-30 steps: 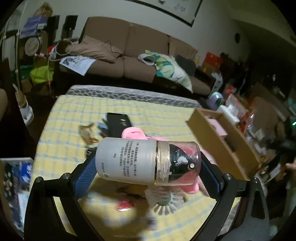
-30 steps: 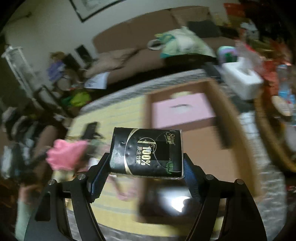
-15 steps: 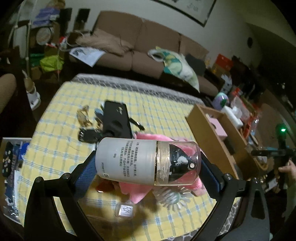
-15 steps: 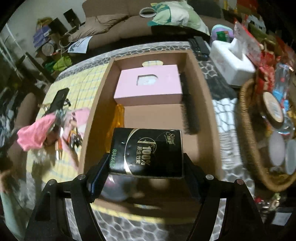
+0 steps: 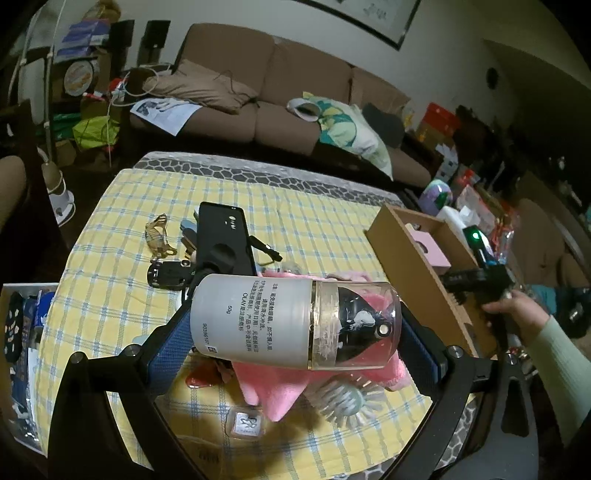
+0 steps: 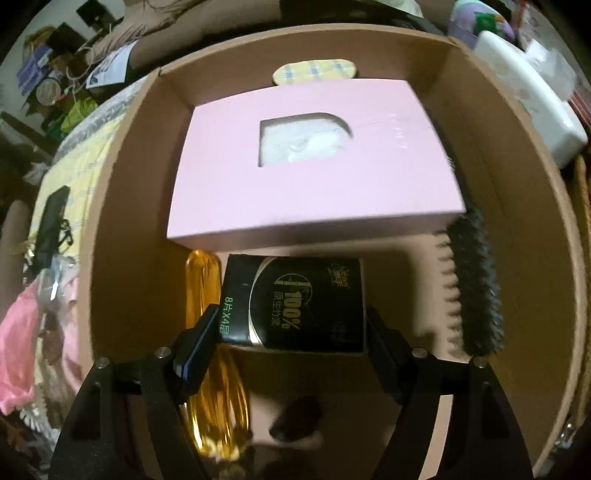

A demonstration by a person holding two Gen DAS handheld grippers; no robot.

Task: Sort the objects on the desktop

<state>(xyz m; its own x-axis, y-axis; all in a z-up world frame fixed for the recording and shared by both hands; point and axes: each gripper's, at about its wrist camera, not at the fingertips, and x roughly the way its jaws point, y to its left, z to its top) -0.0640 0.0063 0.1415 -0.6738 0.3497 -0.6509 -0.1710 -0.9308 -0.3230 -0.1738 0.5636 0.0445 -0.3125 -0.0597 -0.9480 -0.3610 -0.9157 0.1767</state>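
Tissue pack [image 6: 295, 304] between right claw [image 6: 291, 343] fingers, inside box [image 6: 517, 258].

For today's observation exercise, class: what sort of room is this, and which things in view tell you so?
Most likely a lived-in home living room: a brown sofa with cushions stands against the wall, a framed picture hangs above it, and a table with a yellow checked cloth carries everyday clutter.

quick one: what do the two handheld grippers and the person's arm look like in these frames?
Both grippers are black plastic frames that fork into two arms, with round silver screw heads at the joints. The left gripper has blue pads on the inside of its fingers; the right gripper shows a blue edge on its finger pad too. Seen from the left camera, the right one carries a green light. The sleeve is pale green.
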